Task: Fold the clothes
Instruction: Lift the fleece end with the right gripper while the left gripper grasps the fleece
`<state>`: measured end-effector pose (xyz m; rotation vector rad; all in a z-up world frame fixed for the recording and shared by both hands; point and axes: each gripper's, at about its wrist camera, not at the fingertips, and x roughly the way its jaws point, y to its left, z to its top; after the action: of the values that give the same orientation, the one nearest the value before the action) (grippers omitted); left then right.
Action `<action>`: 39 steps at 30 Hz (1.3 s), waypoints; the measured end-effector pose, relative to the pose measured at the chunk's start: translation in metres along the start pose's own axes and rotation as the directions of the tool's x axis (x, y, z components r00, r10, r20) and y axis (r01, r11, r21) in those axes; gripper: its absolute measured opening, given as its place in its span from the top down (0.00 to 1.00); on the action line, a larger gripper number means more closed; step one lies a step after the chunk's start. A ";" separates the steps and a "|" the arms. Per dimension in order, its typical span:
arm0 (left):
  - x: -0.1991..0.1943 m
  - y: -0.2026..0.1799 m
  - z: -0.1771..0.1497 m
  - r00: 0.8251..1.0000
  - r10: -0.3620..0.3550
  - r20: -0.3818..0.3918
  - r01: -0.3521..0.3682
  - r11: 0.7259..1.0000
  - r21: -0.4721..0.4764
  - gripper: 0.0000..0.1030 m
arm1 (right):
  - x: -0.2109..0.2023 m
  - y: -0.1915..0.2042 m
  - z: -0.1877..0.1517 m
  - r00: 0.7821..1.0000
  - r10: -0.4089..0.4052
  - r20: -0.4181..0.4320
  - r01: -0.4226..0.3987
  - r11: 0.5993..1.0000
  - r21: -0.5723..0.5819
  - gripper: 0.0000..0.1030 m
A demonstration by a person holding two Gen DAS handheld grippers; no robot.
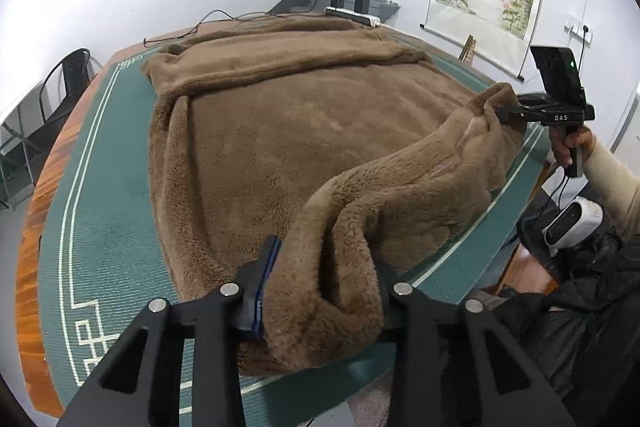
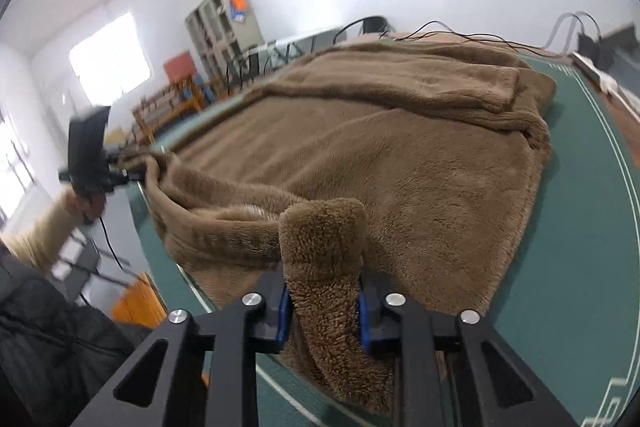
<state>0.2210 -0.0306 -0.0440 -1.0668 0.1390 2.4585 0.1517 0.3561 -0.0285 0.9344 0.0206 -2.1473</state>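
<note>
1. On the green-covered bench (image 1: 100,227) lies the brown fleece garment (image 1: 280,131), spread nearly flat and filling most of the mat; the far edge sits near a power strip (image 1: 352,15) and its cables.
2. We see the left tool (image 1: 320,291) clamped on a thick roll of the near hem; the fabric bulges between its blue pads (image 1: 266,279), and the far-side finger is buried in pile.
3. We see the right tool (image 2: 322,311) likewise gripping a fold of hem between its pads (image 2: 283,319), a tongue of fleece standing up above the jaws. From the left wrist view the same tool (image 1: 500,115) bites the hem's other end, near the bench's right edge, with the person's hand (image 1: 572,147) on its handle.
4. Between the two grips the near hem is lifted off the mat in a sagging ridge; the rest of the garment lies on the bench.
5. Done, as we judge: a long strip, likely a sleeve (image 2: 452,83), already lies folded across the far part of the body. Both near corners are secured.
6. Left, as we judge: carry the hem toward the far edge to halve the garment, lay it down, release, then smooth or fold again. No main fold is made yet
7. Risk: thick pile may slip from the pads mid-carry
</note>
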 end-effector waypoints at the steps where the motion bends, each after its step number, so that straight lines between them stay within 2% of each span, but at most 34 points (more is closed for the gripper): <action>1: -0.003 0.002 0.001 1.000 -0.003 0.007 0.003 1.000 -0.011 0.62 | -0.004 -0.001 0.001 1.000 0.005 0.019 -0.006 1.000 0.021 0.80; 5: -0.013 0.007 0.013 0.999 -0.011 0.045 0.014 0.999 -0.050 0.62 | -0.023 0.005 0.013 0.995 -0.004 0.100 -0.003 0.998 0.071 0.82; 10: -0.029 0.009 0.039 0.994 0.015 0.105 -0.010 0.999 -0.047 0.63 | -0.040 0.017 0.036 0.986 -0.061 0.155 0.053 0.997 0.053 0.82; 17: -0.057 0.014 0.085 0.978 0.054 0.200 -0.047 0.998 -0.039 0.63 | -0.063 0.023 0.071 0.962 -0.130 0.240 0.117 0.991 0.066 0.82; 20: -0.065 0.017 0.110 0.966 0.093 0.242 -0.088 0.996 -0.030 0.63 | -0.075 0.024 0.091 0.944 -0.169 0.285 0.155 0.985 0.071 0.82; 22: -0.068 0.024 0.126 0.954 0.118 0.274 -0.109 0.993 -0.049 0.63 | -0.083 0.024 0.108 0.924 -0.206 0.323 0.189 0.978 0.084 0.82; 26: -0.075 0.051 0.158 0.921 0.168 0.351 -0.122 0.981 -0.150 0.63 | -0.095 0.017 0.139 0.876 -0.286 0.387 0.253 0.958 0.136 0.82; 28: -0.079 0.073 0.173 0.900 0.191 0.392 -0.108 0.969 -0.224 0.63 | -0.093 0.010 0.153 0.863 -0.308 0.399 0.267 0.951 0.157 0.82; 32: -0.056 0.119 0.193 0.922 0.070 0.380 0.048 0.955 -0.293 0.63 | -0.081 -0.006 0.178 0.854 -0.333 0.399 0.280 0.942 0.188 0.82; 34: -0.032 0.131 0.195 0.947 0.006 0.320 0.099 0.946 -0.310 0.61 | -0.065 -0.010 0.183 0.870 -0.330 0.367 0.285 0.943 0.171 0.82; 35: -0.019 0.135 0.194 0.960 -0.025 0.280 0.116 0.942 -0.315 0.49 | -0.057 -0.012 0.183 0.875 -0.334 0.352 0.294 0.942 0.162 0.82; 36: 0.000 0.139 0.192 0.973 -0.054 0.224 0.126 0.938 -0.323 0.29 | -0.049 -0.014 0.183 0.879 -0.336 0.338 0.300 0.941 0.154 0.82; 37: 0.016 0.141 0.188 0.981 -0.067 0.179 0.124 0.936 -0.328 0.20 | -0.043 -0.016 0.181 0.884 -0.336 0.326 0.302 0.941 0.152 0.82; 39: 0.045 0.145 0.182 0.991 -0.084 0.100 0.113 0.934 -0.339 0.16 | -0.036 -0.023 0.177 0.889 -0.337 0.309 0.300 0.940 0.162 0.82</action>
<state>0.0088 -0.0950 0.0381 -1.0755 -0.3775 2.4852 0.0432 0.3421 0.1171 0.6484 -0.1218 -2.6156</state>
